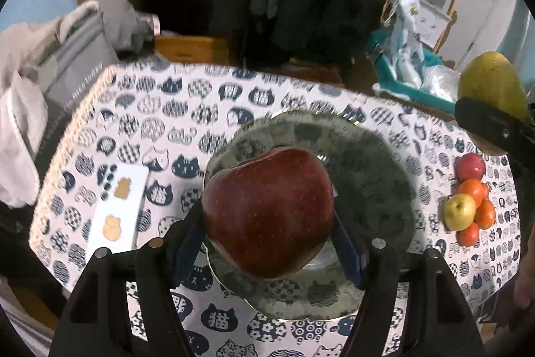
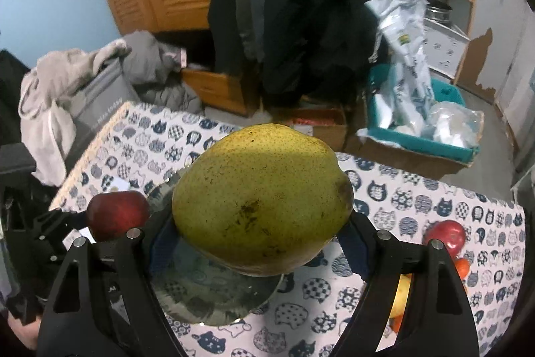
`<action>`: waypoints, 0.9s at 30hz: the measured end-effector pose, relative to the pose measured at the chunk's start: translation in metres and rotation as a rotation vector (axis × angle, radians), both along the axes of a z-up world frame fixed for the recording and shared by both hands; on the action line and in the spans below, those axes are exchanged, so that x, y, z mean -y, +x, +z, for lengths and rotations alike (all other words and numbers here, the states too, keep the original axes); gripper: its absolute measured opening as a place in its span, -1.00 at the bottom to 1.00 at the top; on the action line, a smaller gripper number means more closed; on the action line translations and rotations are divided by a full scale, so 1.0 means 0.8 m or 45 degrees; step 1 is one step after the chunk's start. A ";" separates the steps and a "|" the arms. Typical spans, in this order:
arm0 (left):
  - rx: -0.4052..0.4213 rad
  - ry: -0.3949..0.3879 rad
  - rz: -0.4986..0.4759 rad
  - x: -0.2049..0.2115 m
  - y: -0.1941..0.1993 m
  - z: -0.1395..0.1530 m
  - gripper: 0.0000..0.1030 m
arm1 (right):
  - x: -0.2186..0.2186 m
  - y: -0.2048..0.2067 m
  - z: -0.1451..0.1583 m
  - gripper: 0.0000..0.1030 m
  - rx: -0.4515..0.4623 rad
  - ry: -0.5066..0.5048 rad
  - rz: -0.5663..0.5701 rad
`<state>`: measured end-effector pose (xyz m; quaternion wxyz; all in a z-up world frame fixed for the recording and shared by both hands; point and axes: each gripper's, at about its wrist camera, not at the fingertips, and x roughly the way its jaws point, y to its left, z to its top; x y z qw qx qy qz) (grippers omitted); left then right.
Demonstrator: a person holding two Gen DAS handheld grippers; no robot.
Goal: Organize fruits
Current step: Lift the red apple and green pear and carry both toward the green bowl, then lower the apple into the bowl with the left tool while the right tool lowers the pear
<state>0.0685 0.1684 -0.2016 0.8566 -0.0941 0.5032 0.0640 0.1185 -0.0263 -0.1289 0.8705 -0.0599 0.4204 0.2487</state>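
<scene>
The left gripper fingers clamp a firm, smooth red apple at its widest girth above the glass plate. The right gripper likewise clamps a heavier, bruisable pear.

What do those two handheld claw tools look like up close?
Both look alike. The left gripper and the right gripper have black plastic frames with triangular cut-outs, round silver pins on top, and dark blue pads lining the jaws. No cables or markings show, and no sleeve is clearly visible.
</scene>
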 end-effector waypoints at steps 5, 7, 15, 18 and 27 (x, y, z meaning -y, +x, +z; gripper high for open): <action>-0.079 0.008 0.010 -0.008 0.010 -0.037 0.40 | -0.024 0.008 -0.033 0.60 -0.056 -0.037 0.039; -0.104 -0.002 0.011 -0.009 0.013 -0.049 0.40 | -0.032 0.011 -0.047 0.60 -0.088 -0.044 0.053; -0.208 -0.043 0.003 -0.008 0.023 -0.089 0.40 | -0.047 0.018 -0.084 0.60 -0.151 -0.098 0.072; -0.226 -0.050 0.006 -0.006 0.025 -0.098 0.40 | -0.049 0.018 -0.093 0.60 -0.164 -0.113 0.075; -0.258 -0.035 -0.023 0.005 0.032 -0.115 0.41 | -0.050 0.018 -0.114 0.60 -0.204 -0.143 0.087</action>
